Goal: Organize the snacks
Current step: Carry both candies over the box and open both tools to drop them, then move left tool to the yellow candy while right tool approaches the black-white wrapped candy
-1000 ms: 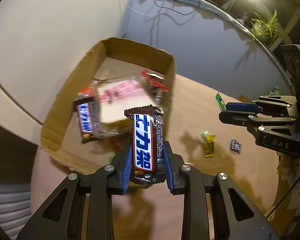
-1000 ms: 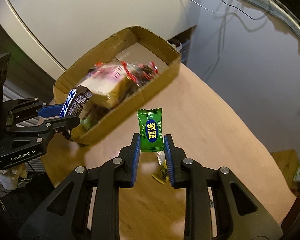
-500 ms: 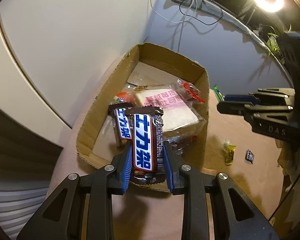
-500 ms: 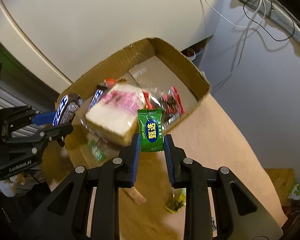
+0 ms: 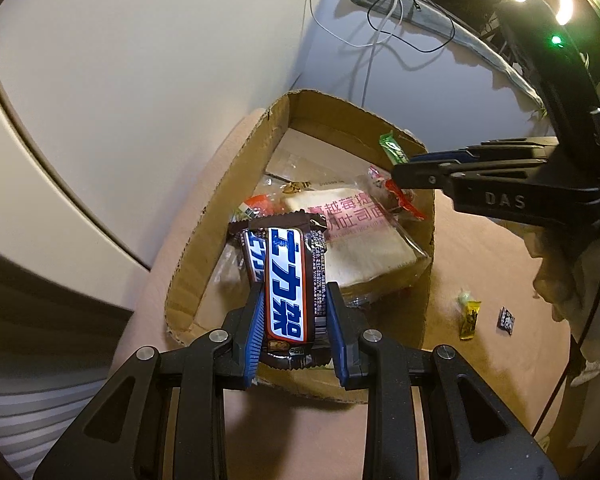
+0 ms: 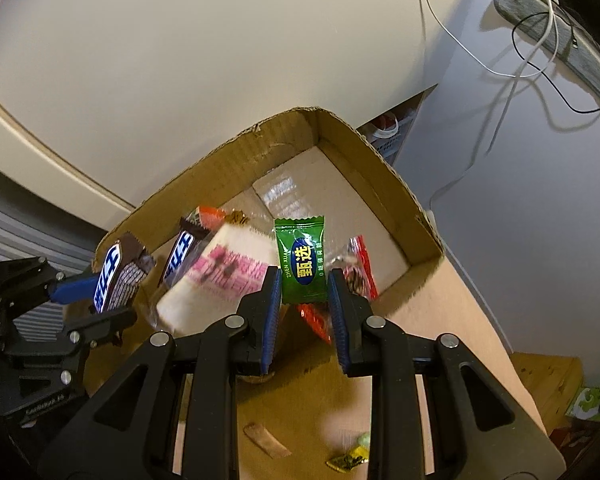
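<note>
Two loads over cardboard box [image 6: 384, 168] | my left hand-held gripper [image 5: 296, 330] clamps upright Snickers bar [image 5: 286, 284], near wall below | my right hand-held gripper [image 6: 304, 292] pinches green candy [image 6: 302, 266], mid-box.

Brown chocolate bar [image 5: 290, 286] with blue-on-white lettering; green candy packet [image 6: 302, 262] with yellow characters on blue oval.

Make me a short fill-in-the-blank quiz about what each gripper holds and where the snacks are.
1. The left gripper is shut on a brown ____ bar with a blue and white label.
2. The right gripper holds a small ____ candy packet.
3. The wrapped slice of toast lies inside the open ____ box.

Missing words: chocolate; green; cardboard
</note>
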Motion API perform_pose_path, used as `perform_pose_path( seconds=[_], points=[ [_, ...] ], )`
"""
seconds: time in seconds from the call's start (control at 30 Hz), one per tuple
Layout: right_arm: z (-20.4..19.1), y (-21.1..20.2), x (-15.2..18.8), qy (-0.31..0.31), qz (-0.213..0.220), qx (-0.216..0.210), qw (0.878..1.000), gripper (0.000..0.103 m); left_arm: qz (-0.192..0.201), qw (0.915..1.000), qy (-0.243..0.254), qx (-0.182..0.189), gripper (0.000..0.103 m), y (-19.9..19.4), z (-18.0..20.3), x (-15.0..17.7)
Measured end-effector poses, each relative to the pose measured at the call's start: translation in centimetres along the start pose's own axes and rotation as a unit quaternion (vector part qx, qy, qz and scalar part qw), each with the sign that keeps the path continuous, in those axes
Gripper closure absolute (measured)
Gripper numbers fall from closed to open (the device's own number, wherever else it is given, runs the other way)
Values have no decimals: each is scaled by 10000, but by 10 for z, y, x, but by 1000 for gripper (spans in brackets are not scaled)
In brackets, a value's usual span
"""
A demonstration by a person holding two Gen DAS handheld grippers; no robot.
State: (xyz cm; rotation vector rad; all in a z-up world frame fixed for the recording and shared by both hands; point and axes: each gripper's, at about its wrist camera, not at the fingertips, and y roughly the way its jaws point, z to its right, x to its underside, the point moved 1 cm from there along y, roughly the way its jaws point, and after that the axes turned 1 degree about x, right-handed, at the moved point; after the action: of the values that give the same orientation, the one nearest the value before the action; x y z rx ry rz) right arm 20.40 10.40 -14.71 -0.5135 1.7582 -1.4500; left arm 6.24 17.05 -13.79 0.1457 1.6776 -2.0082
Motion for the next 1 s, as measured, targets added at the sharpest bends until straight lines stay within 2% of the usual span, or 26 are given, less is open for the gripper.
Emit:
perform_pose_path(
  seconds=[0.37,0.4,0.47,0.5,0.53,0.6,0.63,0.77,0.83,1.0],
  points=[
    [-2,10,-4,-11,-41,5,10000,78,-13,10000,-1,-79,75,3,-1,-5],
    [-2,10,-5,0,-43,9,10000,76,-13,10000,7,-93,73,3,-1,-5],
    [-1,10,-5,28,-34,36,10000,58,5,9999,11,-111,68,2,0,-6],
    [-1,9,-5,43,4,49,10000,43,17,9999,16,-112,63,2,0,-6],
    [0,7,-4,59,47,54,10000,37,34,9999,24,-123,55,1,1,-7],
    [2,5,-4,144,78,47,9999,37,48,9998,34,-167,41,1,1,-8],
    [3,4,-4,187,83,37,9998,37,44,9998,41,-207,37,1,2,-8],
    [5,0,-2,223,91,58,9997,35,34,9995,114,-288,37,0,7,-7],
    [5,-3,-1,231,135,85,9996,26,49,9995,136,-283,37,-1,9,-6],
    [9,-14,4,301,209,76,9993,26,85,9994,211,-279,37,-6,15,-4]
  ],
)
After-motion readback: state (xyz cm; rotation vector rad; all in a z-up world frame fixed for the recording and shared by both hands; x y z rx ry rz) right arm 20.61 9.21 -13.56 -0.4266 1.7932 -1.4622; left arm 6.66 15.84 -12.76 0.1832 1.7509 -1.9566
